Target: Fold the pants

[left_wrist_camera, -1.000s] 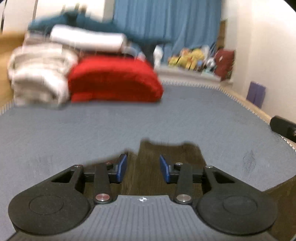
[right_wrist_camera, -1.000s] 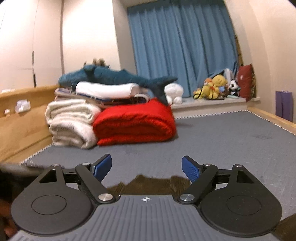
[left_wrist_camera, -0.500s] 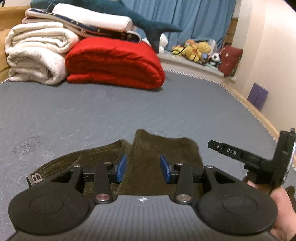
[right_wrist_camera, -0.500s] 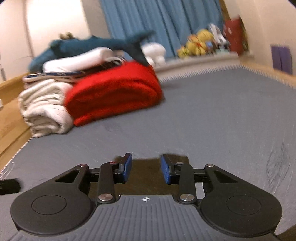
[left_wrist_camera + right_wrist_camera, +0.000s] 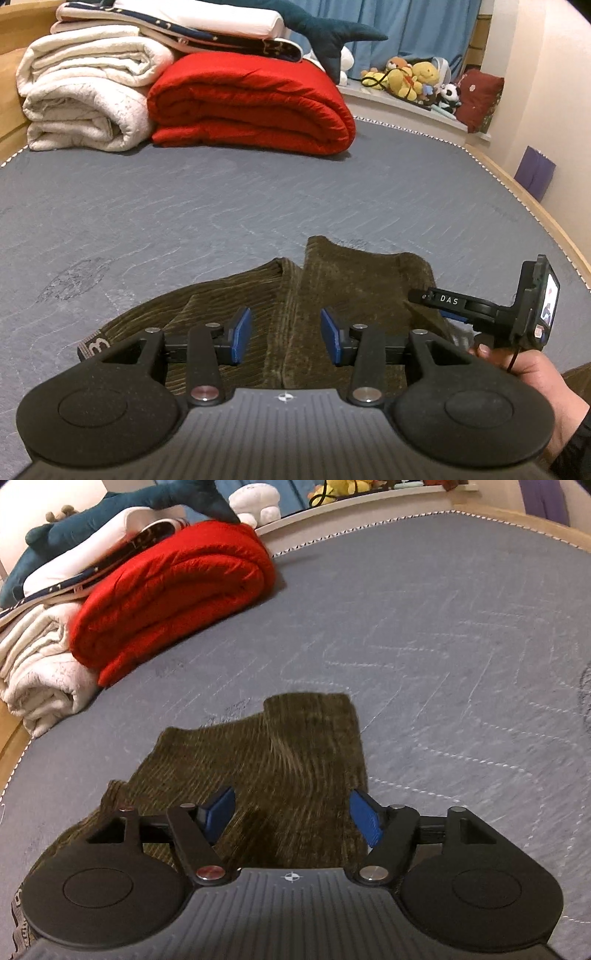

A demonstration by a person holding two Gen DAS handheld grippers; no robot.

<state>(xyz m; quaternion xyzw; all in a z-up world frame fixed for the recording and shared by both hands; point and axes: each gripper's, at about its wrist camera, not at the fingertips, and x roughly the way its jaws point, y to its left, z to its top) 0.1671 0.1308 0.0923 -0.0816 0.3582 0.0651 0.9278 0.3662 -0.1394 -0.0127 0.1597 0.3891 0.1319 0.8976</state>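
Note:
Dark olive corduroy pants (image 5: 351, 273) lie flat on the grey mattress (image 5: 221, 206), with a patterned waistband (image 5: 92, 347) at the left. My left gripper (image 5: 286, 334) hovers just over the pants' middle seam, open, its blue pads clear of the cloth. In the right wrist view the pants (image 5: 295, 746) run away from the camera. My right gripper (image 5: 291, 816) is low over them, its jaws opening with only flat cloth beneath. It also shows at the right of the left wrist view as the right gripper (image 5: 428, 304), held by a hand (image 5: 532, 373) at the pants' right edge.
A folded red quilt (image 5: 251, 99) and a rolled white blanket (image 5: 85, 92) lie at the far end of the mattress, with a plush shark (image 5: 332, 33) on top. Stuffed toys (image 5: 406, 77) line the sill. The wooden bed rail (image 5: 535, 206) runs along the right.
My right gripper came down over the pants, its jaws narrowed and then spread wide, and it entered the left wrist view. My left gripper crept forward and lower over the pants.

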